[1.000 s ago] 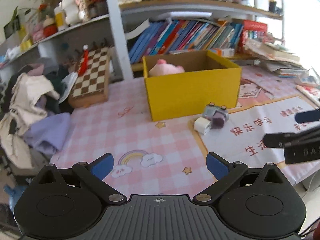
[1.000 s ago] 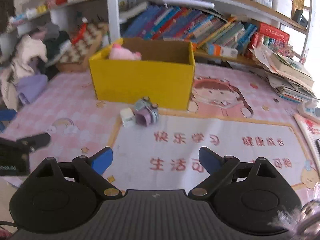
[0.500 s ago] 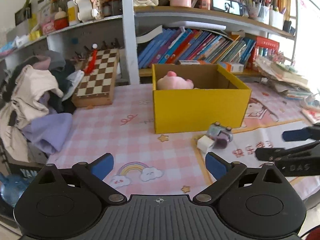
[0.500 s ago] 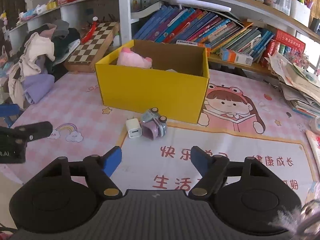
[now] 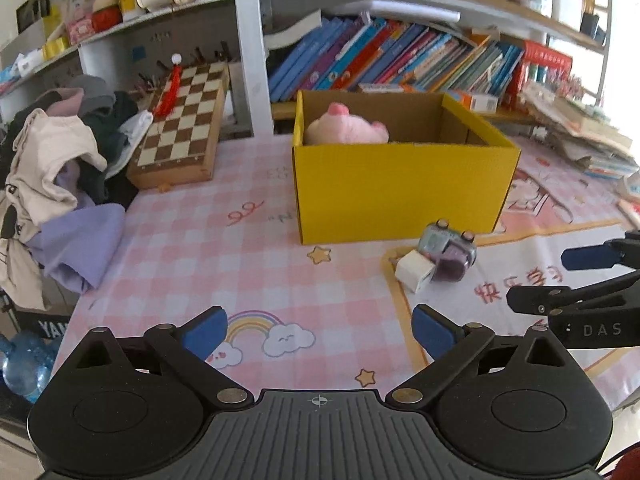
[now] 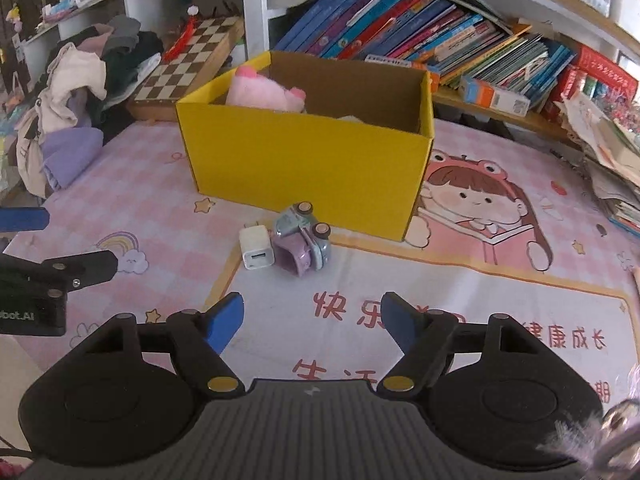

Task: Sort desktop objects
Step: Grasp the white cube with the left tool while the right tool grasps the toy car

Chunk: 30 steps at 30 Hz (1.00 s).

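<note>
Off to my far left, a heap of clothes (image 5: pixel 60 184) spills past the frame edge, so I can't tell where it ends, and a blue plastic bottle (image 5: pixel 20 364) down at the corner is half cut off. Next comes the chessboard (image 5: pixel 182 128), leaning against the shelf post with something red draped on its upper edge that I can't identify. My left gripper (image 5: pixel 320 330) hangs above the pink checked table cover (image 5: pixel 192 248) with its jaws spread wide and nothing between them. Past it stands the yellow box (image 5: pixel 400 192), open-topped, with a pink plush toy (image 5: pixel 346 130) inside at its left end; the front wall hides the toy's lower body and the rest of the box floor. Just in front of the box's right corner, the white charger (image 6: pixel 257 249) lies touching a small toy car (image 6: pixel 304 240), tipped on its side, wheels showing; its purple part is hard to read. My right gripper (image 6: pixel 312 322) hovers short of those two, jaws apart and empty. At my far right, stacked papers (image 6: pixel 608 152) run out of view, and a blurred furry thing at the bottom corner stays unreadable.
</note>
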Each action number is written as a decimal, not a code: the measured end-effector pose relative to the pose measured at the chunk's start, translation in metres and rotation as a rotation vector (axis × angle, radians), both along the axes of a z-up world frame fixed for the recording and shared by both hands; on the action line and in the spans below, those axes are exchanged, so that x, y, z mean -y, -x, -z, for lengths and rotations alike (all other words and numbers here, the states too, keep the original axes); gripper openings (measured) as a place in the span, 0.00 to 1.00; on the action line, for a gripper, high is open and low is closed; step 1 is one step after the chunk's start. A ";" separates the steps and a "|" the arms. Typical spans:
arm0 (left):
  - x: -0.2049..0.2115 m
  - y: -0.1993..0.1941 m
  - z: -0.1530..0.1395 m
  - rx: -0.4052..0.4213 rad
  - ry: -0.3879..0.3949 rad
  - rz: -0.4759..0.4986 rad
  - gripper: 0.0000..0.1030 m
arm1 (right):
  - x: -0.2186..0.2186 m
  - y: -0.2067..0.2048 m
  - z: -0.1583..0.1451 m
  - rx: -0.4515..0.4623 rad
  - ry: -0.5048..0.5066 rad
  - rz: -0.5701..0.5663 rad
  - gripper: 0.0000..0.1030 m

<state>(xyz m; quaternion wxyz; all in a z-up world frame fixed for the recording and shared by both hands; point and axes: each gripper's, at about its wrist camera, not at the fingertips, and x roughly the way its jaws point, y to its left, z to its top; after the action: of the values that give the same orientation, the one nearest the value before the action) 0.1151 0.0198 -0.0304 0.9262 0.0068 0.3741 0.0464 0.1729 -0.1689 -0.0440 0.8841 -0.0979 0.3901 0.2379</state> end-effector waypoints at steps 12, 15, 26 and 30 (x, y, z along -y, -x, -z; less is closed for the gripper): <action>0.000 -0.038 0.013 -0.046 0.002 0.003 0.97 | -0.022 -0.050 0.020 -0.043 0.005 -0.073 0.62; 0.002 -0.046 0.023 -0.075 0.007 0.014 0.97 | -0.028 -0.066 0.027 -0.069 0.013 -0.071 0.55; 0.009 -0.067 0.036 -0.112 0.007 0.060 0.97 | -0.035 -0.094 0.040 -0.116 0.005 -0.103 0.45; 0.018 -0.078 0.044 -0.128 0.002 0.106 0.97 | -0.039 -0.101 0.043 -0.114 -0.002 -0.123 0.33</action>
<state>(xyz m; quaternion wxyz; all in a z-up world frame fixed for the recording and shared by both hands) 0.1930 0.0014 -0.0744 0.9014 0.0288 0.4319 -0.0035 0.2739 -0.1302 -0.0868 0.8443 -0.1072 0.4327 0.2975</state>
